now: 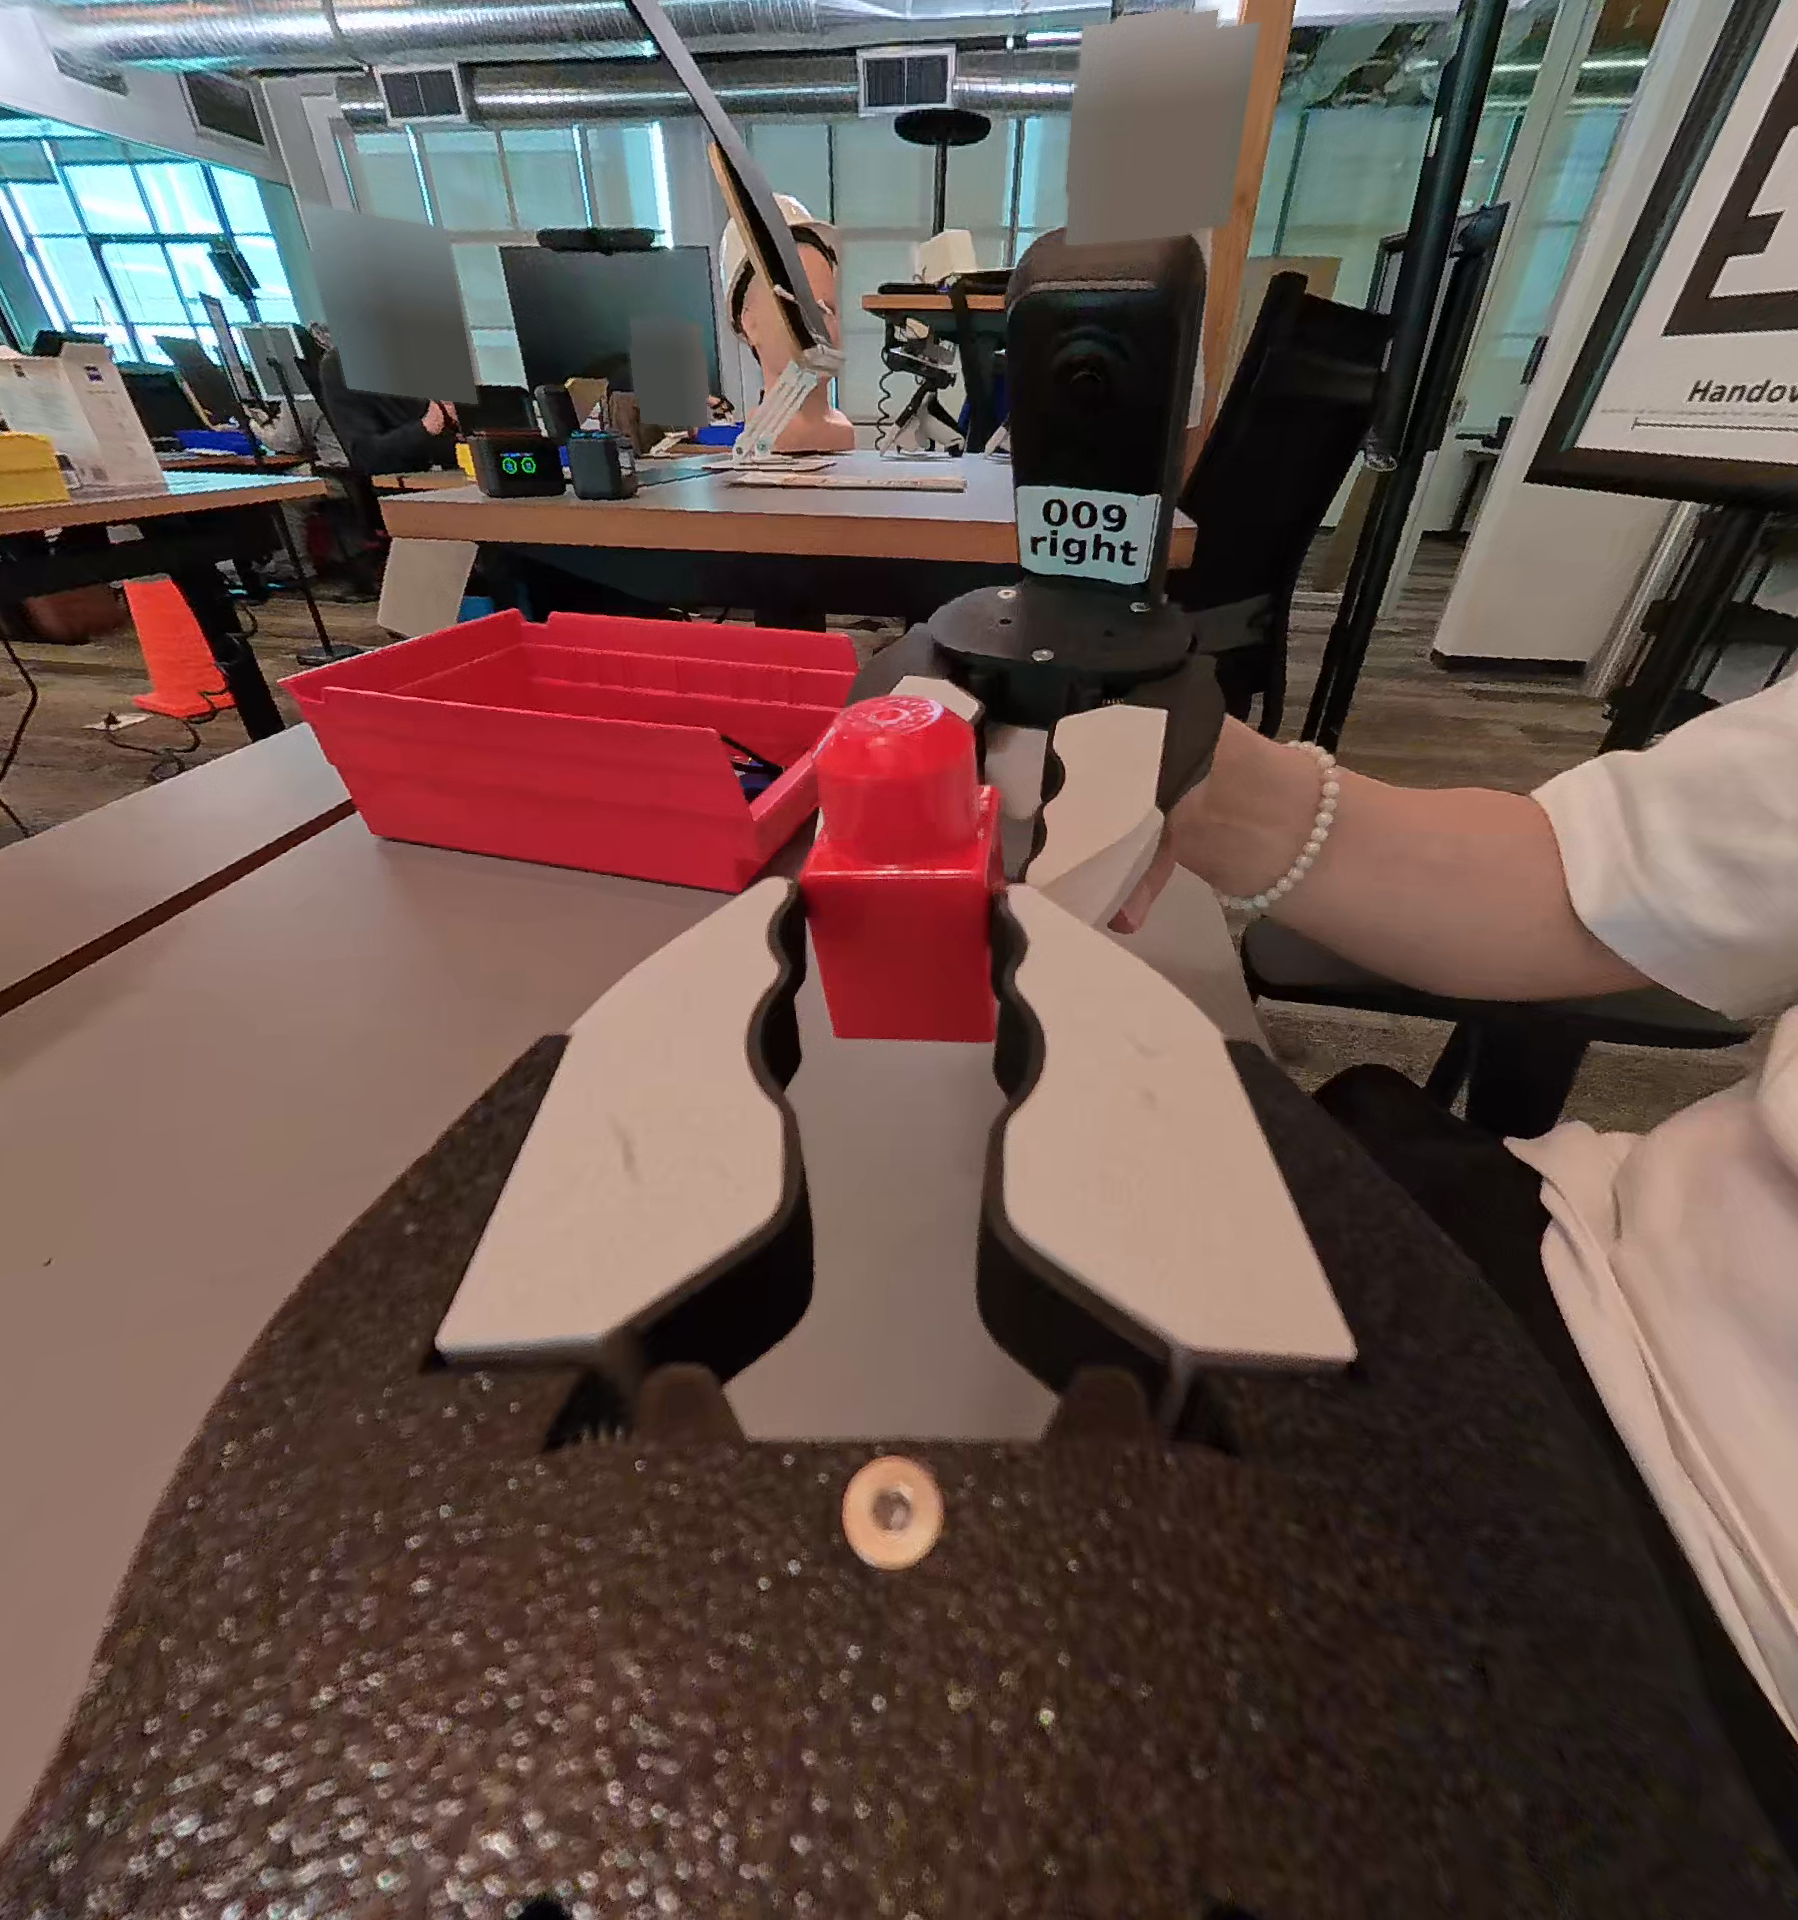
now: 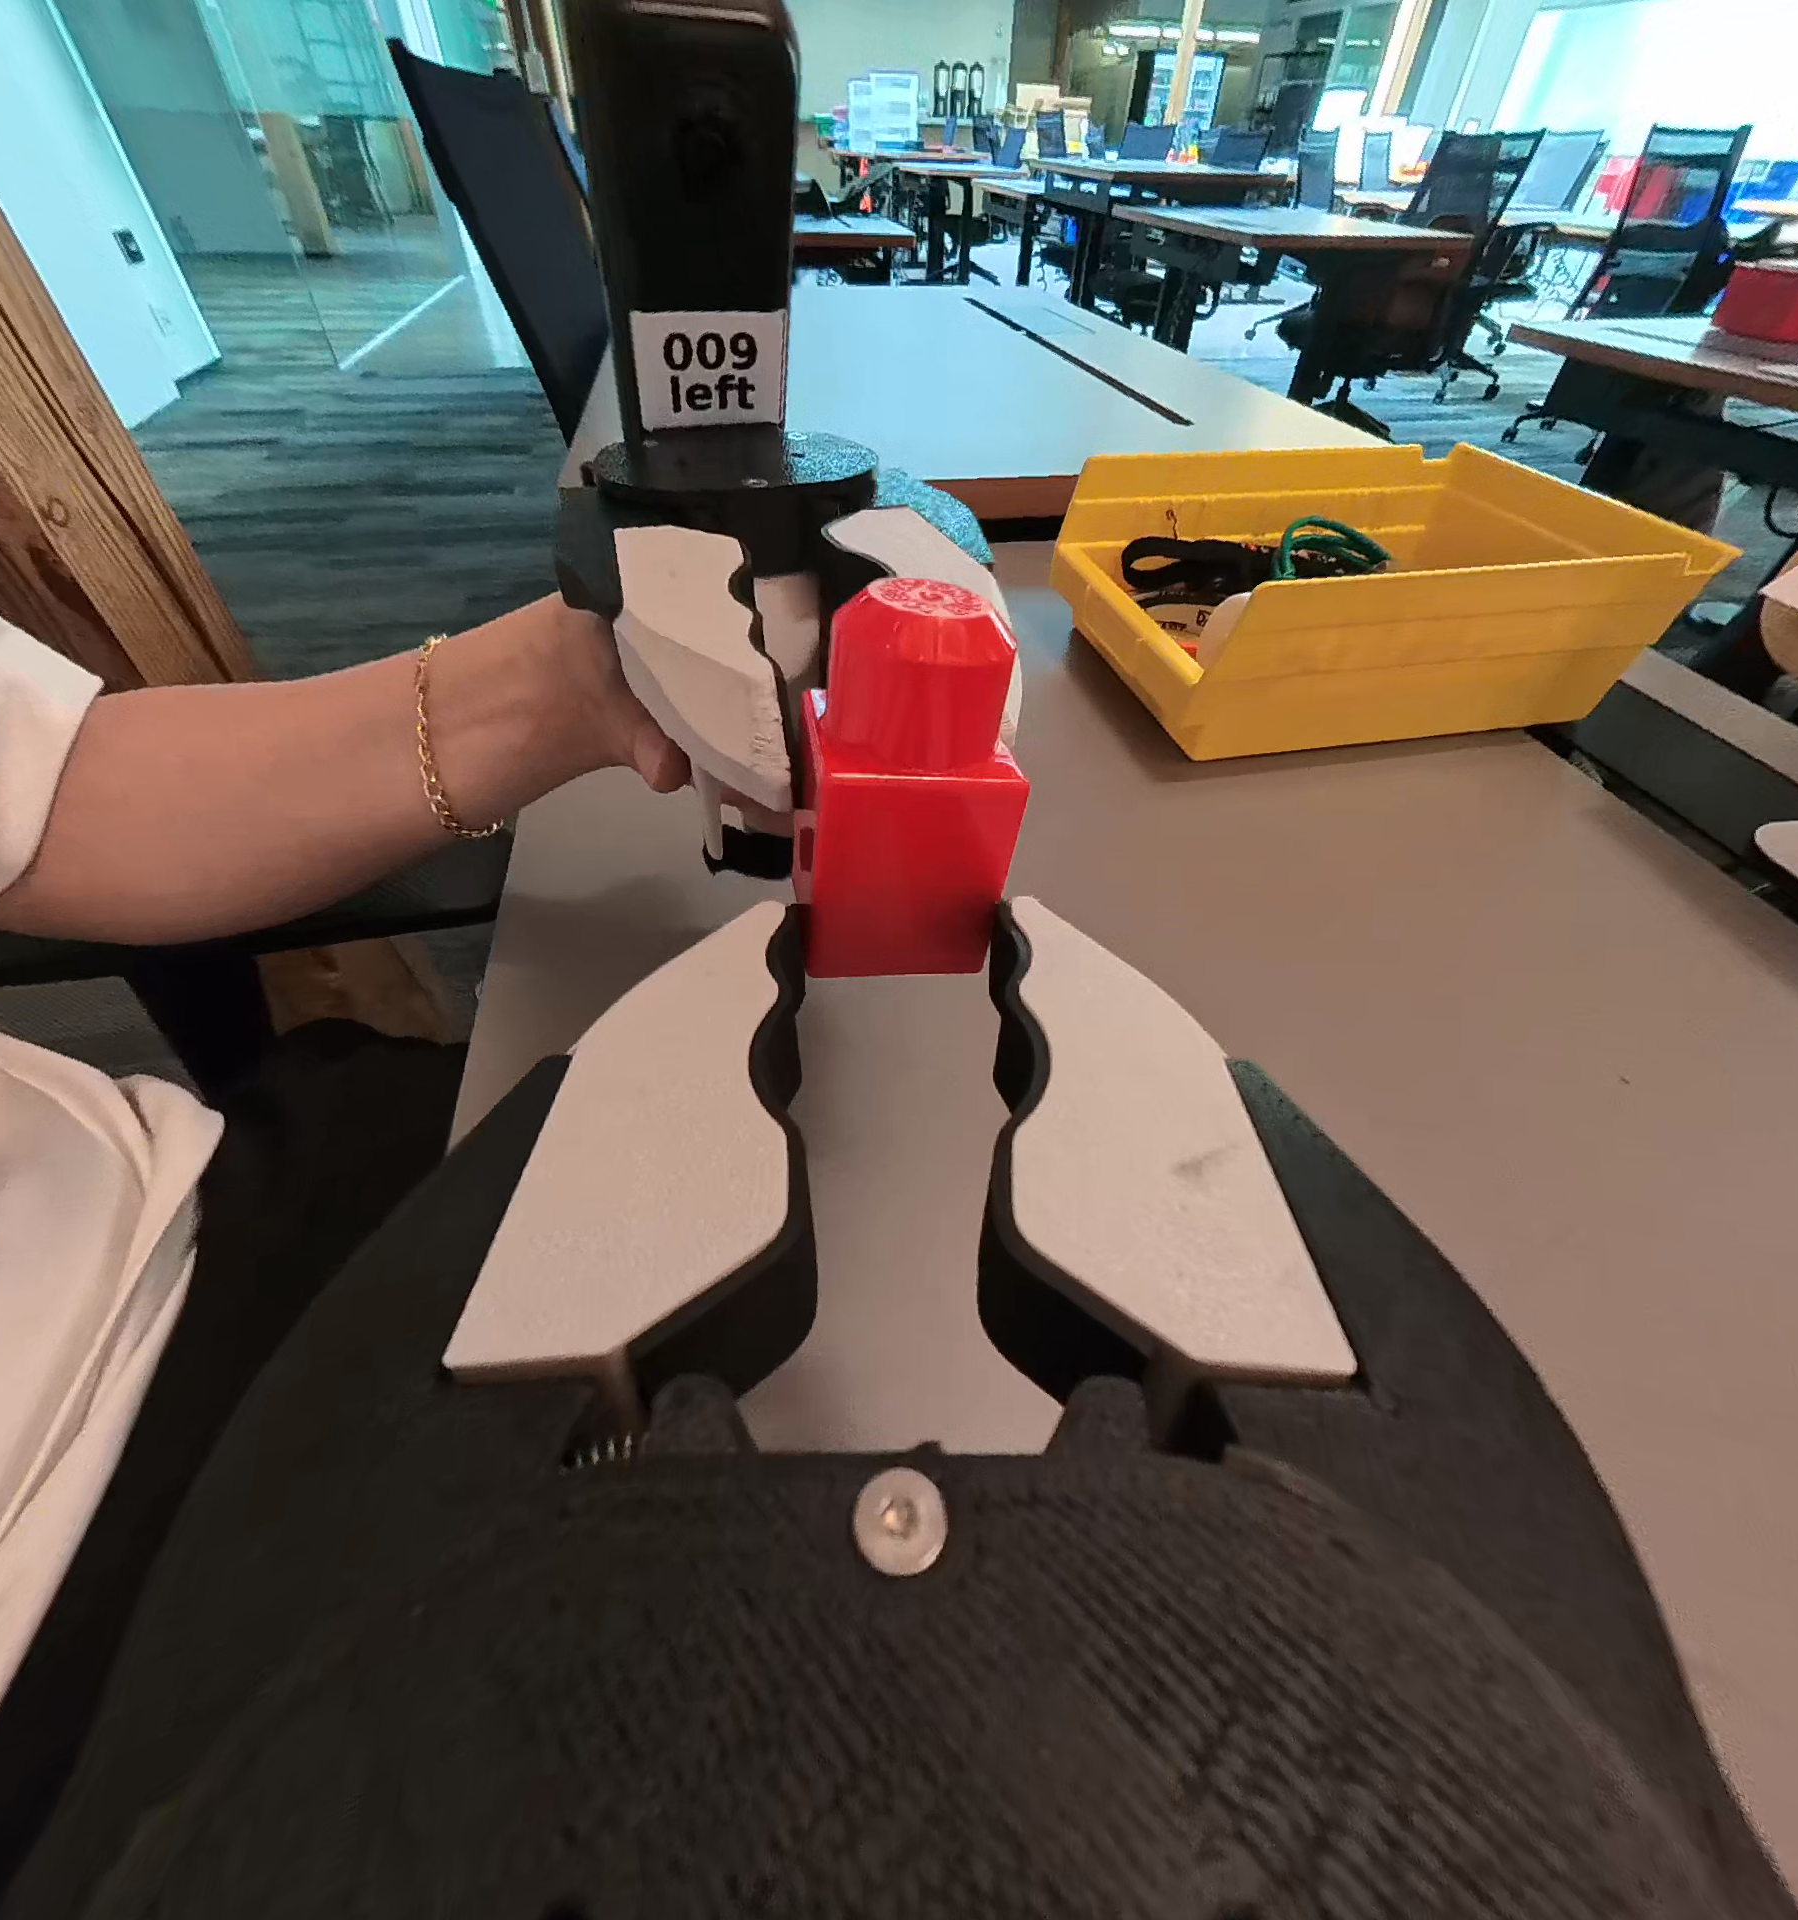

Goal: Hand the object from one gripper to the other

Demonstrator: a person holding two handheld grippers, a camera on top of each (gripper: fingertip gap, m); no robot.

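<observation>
The red block [image 1: 900,914], stud up, sits above the table [image 1: 251,1039], clamped between the tips of both the left gripper [image 1: 900,935] and the right gripper [image 2: 900,940]. Left view alone shows a red bin [image 1: 562,769] beyond; right view alone, a yellow bin [image 2: 1394,634] far right.

Open office: grey desks [image 2: 1290,234], black chairs [image 2: 1684,208], tall windows [image 1: 147,239], exposed ducts [image 1: 614,99].

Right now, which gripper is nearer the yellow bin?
Left. The left gripper is level with the yellow bin, beside it; the right gripper is farther back, across the red block both hold.
</observation>
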